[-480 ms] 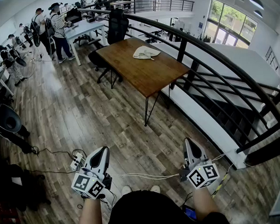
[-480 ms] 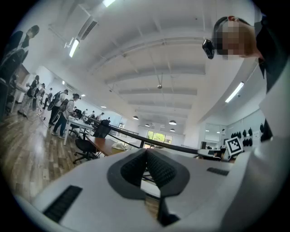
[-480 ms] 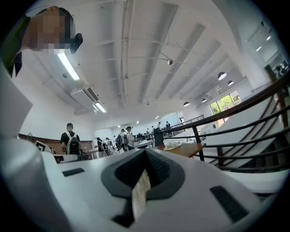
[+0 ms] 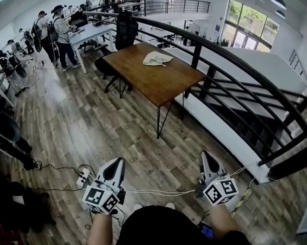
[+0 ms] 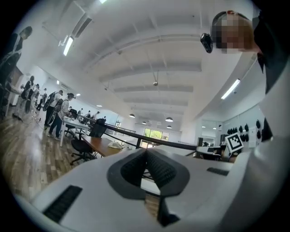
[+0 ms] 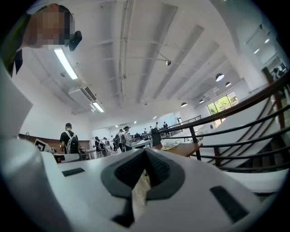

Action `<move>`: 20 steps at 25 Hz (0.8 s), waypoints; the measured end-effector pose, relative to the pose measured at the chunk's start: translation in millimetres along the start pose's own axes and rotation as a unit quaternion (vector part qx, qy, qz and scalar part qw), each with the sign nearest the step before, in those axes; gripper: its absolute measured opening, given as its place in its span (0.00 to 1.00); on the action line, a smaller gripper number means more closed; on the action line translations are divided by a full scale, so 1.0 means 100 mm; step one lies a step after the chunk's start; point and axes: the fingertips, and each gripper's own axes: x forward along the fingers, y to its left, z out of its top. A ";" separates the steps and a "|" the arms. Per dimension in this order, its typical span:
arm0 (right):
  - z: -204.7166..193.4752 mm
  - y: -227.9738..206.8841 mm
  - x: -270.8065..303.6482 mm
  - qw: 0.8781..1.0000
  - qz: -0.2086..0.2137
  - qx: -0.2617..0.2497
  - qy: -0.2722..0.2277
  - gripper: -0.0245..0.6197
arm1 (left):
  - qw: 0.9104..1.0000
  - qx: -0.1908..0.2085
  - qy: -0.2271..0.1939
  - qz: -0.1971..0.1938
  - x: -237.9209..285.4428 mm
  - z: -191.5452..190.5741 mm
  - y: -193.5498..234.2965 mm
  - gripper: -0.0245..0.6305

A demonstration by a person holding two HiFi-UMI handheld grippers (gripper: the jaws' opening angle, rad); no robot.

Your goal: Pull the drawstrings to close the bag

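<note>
A cream drawstring bag (image 4: 157,58) lies on the far half of a brown wooden table (image 4: 157,81), several steps ahead of me. It also shows small and distant as the bag (image 5: 116,145) in the left gripper view and the bag (image 6: 170,146) in the right gripper view. My left gripper (image 4: 116,164) is held low at the bottom left, over the wooden floor, shut with nothing in it. My right gripper (image 4: 205,156) is held level at the bottom right, shut and holding nothing. Both point toward the table and are far from the bag.
A black metal railing (image 4: 227,61) curves along the right of the table. A black office chair (image 4: 126,29) and a white desk (image 4: 92,32) stand behind it. Several people (image 4: 60,32) stand at the far left. A power strip (image 4: 85,175) and cables lie on the floor near my feet.
My left gripper has shifted slightly to the right. The right gripper and the bag stay where they were.
</note>
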 end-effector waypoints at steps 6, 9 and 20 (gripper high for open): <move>0.06 0.11 0.00 0.999 -0.010 -0.044 -0.005 0.03 | 1.000 0.019 0.008 -0.005 0.06 -0.03 -0.14 0.06; 0.10 0.11 -0.01 0.999 -0.002 -0.035 -0.013 0.03 | 1.000 0.019 0.004 -0.007 0.07 0.00 -0.20 0.06; 0.20 0.21 -0.09 0.993 0.104 0.038 -0.033 0.72 | 1.000 0.005 -0.013 0.014 0.14 0.12 -0.30 0.49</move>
